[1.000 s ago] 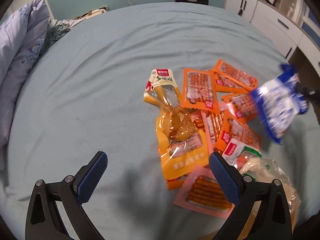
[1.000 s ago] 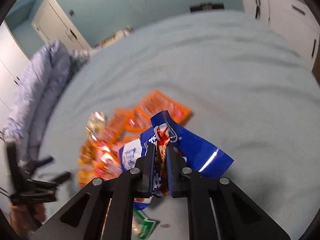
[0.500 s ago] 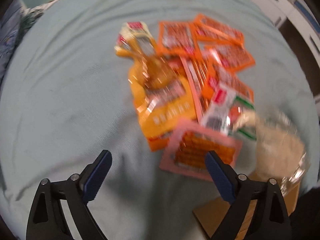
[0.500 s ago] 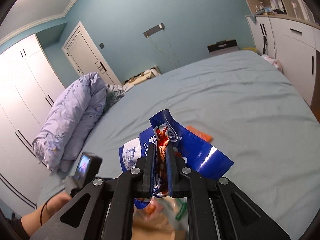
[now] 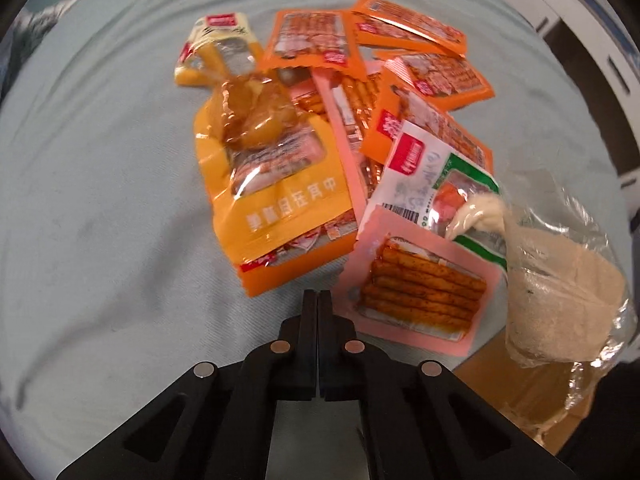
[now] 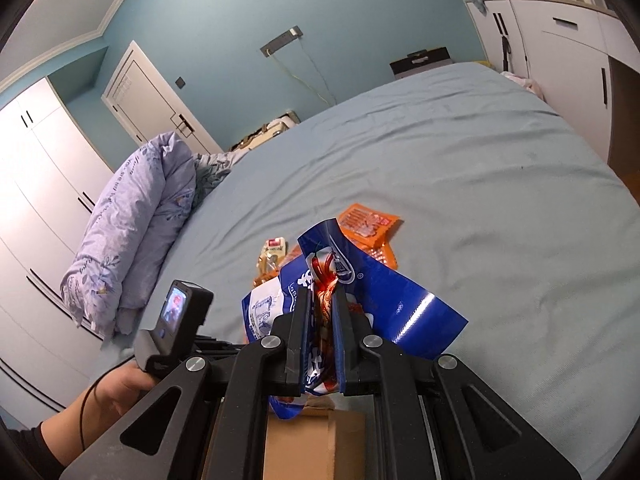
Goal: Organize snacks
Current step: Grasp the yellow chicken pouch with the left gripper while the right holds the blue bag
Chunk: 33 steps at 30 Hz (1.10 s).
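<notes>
A pile of snack packets lies on the blue bed sheet (image 5: 100, 200): a yellow-orange pack (image 5: 276, 208), a pink pack of spicy sticks (image 5: 420, 284), a white-green pack (image 5: 432, 176), several orange packs (image 5: 436, 76) and a clear bag of pale snack (image 5: 560, 296). My left gripper (image 5: 318, 296) is shut and empty, its tips just short of the pink pack's corner. My right gripper (image 6: 322, 304) is shut on a blue and white snack bag (image 6: 360, 296) and holds it above a cardboard box (image 6: 316, 444).
The cardboard box edge (image 5: 492, 364) sits at the bed's near right side under the clear bag. A folded purple duvet (image 6: 132, 232) lies at the bed's left. White cabinets (image 6: 568, 64) stand at the right. The left hand and its gripper body (image 6: 176, 332) show in the right wrist view.
My left gripper has closed from wide open to shut and moved in toward the pile. My right gripper has lifted the blue bag off the pile and carried it over the box.
</notes>
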### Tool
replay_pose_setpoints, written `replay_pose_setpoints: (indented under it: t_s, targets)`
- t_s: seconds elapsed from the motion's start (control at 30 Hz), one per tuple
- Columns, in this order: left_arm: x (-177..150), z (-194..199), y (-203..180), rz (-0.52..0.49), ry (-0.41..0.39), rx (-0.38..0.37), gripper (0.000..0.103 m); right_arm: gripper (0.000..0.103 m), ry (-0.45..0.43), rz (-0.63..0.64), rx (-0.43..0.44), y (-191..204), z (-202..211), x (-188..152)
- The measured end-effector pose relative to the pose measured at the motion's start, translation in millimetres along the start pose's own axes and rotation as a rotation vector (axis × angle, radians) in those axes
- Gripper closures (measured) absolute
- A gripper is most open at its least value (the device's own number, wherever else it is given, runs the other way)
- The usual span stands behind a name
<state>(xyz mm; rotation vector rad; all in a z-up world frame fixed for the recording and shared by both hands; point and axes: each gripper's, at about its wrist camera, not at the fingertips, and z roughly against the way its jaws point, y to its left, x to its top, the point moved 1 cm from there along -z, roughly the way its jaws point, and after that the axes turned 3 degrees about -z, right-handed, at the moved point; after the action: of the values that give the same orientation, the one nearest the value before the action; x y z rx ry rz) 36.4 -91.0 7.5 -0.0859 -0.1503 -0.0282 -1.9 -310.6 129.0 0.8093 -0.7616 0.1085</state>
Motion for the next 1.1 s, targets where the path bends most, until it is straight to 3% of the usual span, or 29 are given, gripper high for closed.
replay_pose_setpoints:
  t_s: [0.07, 0.2, 0.33, 0.4, 0.47, 0.53, 0.63, 0.7, 0.77, 0.83, 0.87, 0.93, 1.1]
  targets:
    - [0, 7, 4, 0.017, -0.023, 0.005, 0.103, 0.095, 0.008, 0.0, -0.013, 3, -5, -2]
    - [4, 35, 20, 0.102, -0.097, -0.054, 0.103, 0.095, -0.001, -0.015, -0.013, 3, 1, 2]
    - [15, 52, 30, 0.11, -0.182, -0.057, 0.102, 0.095, -0.003, -0.029, -0.017, 1, 5, 4]
    - [20, 45, 29, 0.104, -0.184, -0.074, 0.081, 0.095, 0.005, -0.043, -0.019, -1, 4, 2]
    - [29, 40, 22, 0.082, -0.187, -0.099, 0.029, 0.095, 0.013, -0.055, -0.018, 0, 2, 0]
    - [27, 46, 21, 0.054, -0.204, -0.103, 0.025, 0.095, 0.017, -0.06, -0.022, 0, 0, 0]
    - [47, 33, 3, 0.014, -0.202, -0.114, 0.025, 0.095, 0.023, -0.065, -0.034, 0, -2, 1]
    - [57, 18, -6, -0.002, -0.17, -0.125, 0.031, 0.095, 0.024, -0.069, -0.043, -1, -3, 2]
    - [63, 3, -11, -0.01, -0.109, -0.132, 0.058, 0.095, 0.027, -0.078, -0.056, -4, -4, 2]
    - [69, 0, -15, -0.021, -0.108, -0.135, 0.062, 0.095, 0.031, -0.095, -0.063, -7, -5, 3]
    - [72, 0, -17, -0.029, -0.105, -0.14, 0.081, 0.095, 0.033, -0.102, -0.065, -8, -6, 4]
    - [78, -3, -17, -0.015, -0.08, -0.152, 0.102, 0.095, 0.038, -0.113, -0.071, -11, -8, 5]
    - [75, 1, -15, 0.001, -0.076, -0.161, 0.103, 0.095, 0.038, -0.126, -0.08, -9, -8, 8]
